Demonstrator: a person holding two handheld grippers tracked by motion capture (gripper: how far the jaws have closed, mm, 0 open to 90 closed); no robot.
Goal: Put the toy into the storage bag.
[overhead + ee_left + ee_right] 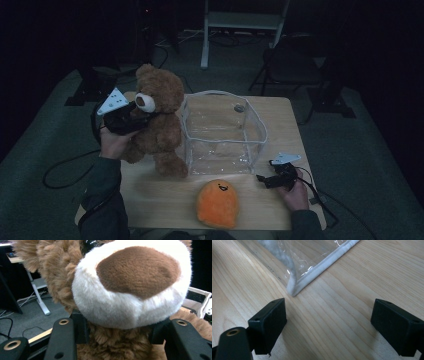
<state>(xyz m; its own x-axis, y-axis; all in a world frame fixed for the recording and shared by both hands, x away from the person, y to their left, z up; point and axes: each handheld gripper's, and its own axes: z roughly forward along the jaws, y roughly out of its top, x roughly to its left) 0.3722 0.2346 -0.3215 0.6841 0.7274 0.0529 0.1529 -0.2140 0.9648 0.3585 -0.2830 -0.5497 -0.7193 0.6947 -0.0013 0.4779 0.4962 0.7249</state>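
While our left claw (134, 118) clamps the teddy bear (161, 117) at its neck, our right claw (329, 322) rests apart on the counter (352, 290).

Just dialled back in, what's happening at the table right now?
The left claw is clamped on the brown teddy bear at its neck, holding it upright beside the clear plastic bag. The right claw rests open on the table near the bag's corner. An orange plush toy lies in front.
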